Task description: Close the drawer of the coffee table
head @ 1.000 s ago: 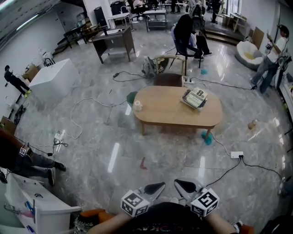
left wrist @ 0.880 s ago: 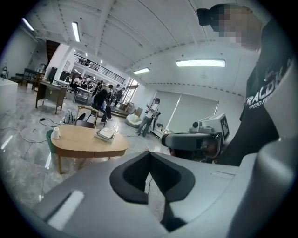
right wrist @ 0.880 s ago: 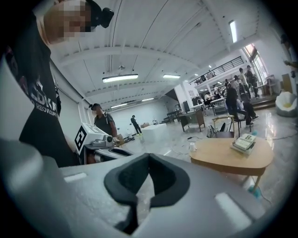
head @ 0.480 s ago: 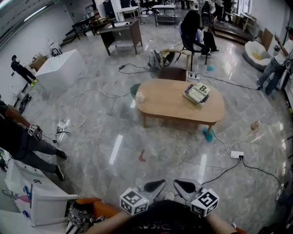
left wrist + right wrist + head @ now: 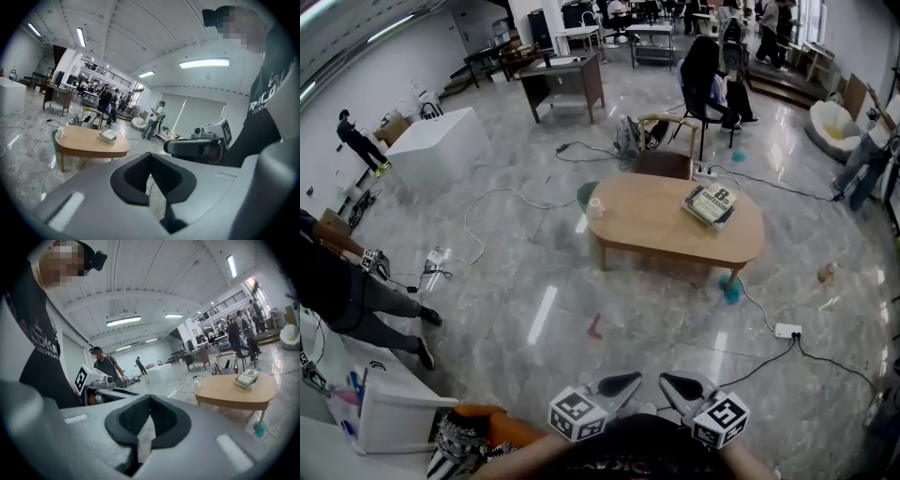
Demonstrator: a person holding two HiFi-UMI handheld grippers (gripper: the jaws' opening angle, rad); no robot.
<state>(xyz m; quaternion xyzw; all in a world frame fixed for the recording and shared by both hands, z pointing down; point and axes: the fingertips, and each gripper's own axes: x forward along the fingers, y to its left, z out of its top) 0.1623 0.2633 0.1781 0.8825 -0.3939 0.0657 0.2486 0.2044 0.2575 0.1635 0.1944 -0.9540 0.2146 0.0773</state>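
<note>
The oval wooden coffee table (image 5: 661,225) stands mid-floor, well ahead of me, with a stack of books (image 5: 711,203) and a white cup (image 5: 596,207) on top. A dark brown boxy shape (image 5: 664,165) sits against its far edge; I cannot tell whether it is the drawer. My left gripper (image 5: 619,384) and right gripper (image 5: 680,384) hang side by side at the bottom of the head view, both shut and empty, far from the table. The left gripper view shows the table (image 5: 89,143) at the left; the right gripper view shows the table (image 5: 234,392) at the right.
Cables run across the marble floor, with a power strip (image 5: 787,330), a teal object (image 5: 731,289) by a table leg and a small red thing (image 5: 595,326). A person (image 5: 347,291) stands at the left near a white cart (image 5: 384,412). A white block (image 5: 441,145) sits beyond.
The room has slid to the right in the head view, and the person at the left has shifted. Both grippers keep their place at the bottom, still shut.
</note>
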